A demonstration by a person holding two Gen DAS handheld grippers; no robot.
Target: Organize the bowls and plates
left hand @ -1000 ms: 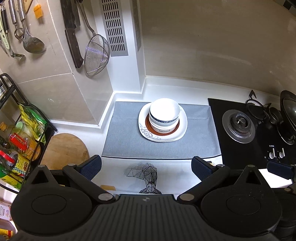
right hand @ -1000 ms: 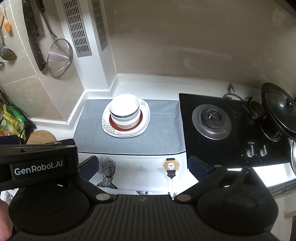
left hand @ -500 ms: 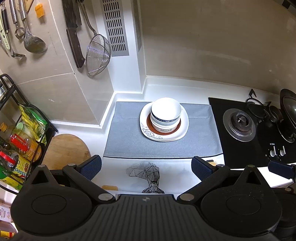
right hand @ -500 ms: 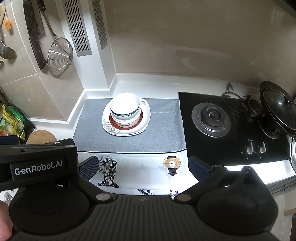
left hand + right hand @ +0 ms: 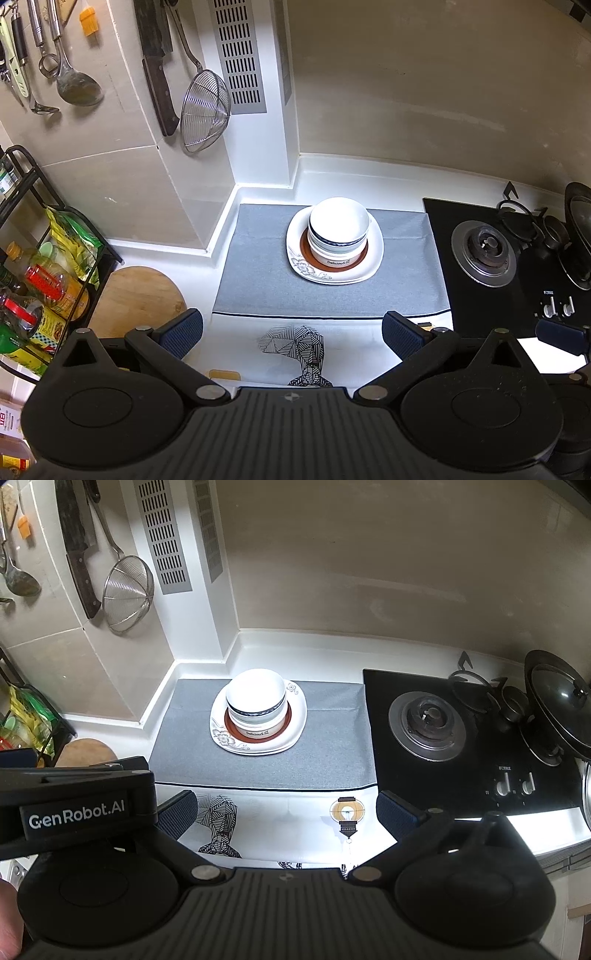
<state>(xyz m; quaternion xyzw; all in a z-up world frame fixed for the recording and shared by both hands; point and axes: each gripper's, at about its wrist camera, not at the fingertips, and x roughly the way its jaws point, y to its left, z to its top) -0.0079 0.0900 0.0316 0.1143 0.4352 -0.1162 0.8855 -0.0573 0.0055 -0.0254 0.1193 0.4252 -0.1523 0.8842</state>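
Left wrist view: left gripper (image 5: 291, 328) raised above the near edge of the surface (image 5: 369, 177), jaws spread wide, nothing between the blue pads (image 5: 183, 330). Directly below, a white cloth (image 5: 343, 347) printed with a black geometric figure. Beyond it, a grey mat (image 5: 258, 280) carrying the stack: a white plate (image 5: 373, 258) with a floral corner at the bottom, a brown-rimmed dish (image 5: 303, 245) on it, then bowls (image 5: 339, 225) nested upright, the lowest lettered "Delicious". Well apart from both sets of jaws. Left of the mat, a round wooden board (image 5: 136, 295) and a black wire rack (image 5: 22, 192) with bottles and packets. On the wall, a ladle (image 5: 75, 85), a cleaver (image 5: 159, 81) and a mesh strainer (image 5: 205, 110) hanging. Right of the mat, a black gas hob (image 5: 484, 254).

Right wrist view: right gripper (image 5: 286, 812) likewise held high over the printed cloth, jaws wide apart and empty. Left gripper's body, marked "GenRobot.AI", just beside it at the left. Same stack of plate (image 5: 297, 720) and bowls (image 5: 255, 696) ahead on the mat, closer to the corner than to the hob (image 5: 424, 720). At the far right, a dark pot lid (image 5: 557, 698) leaning over the rear burner.
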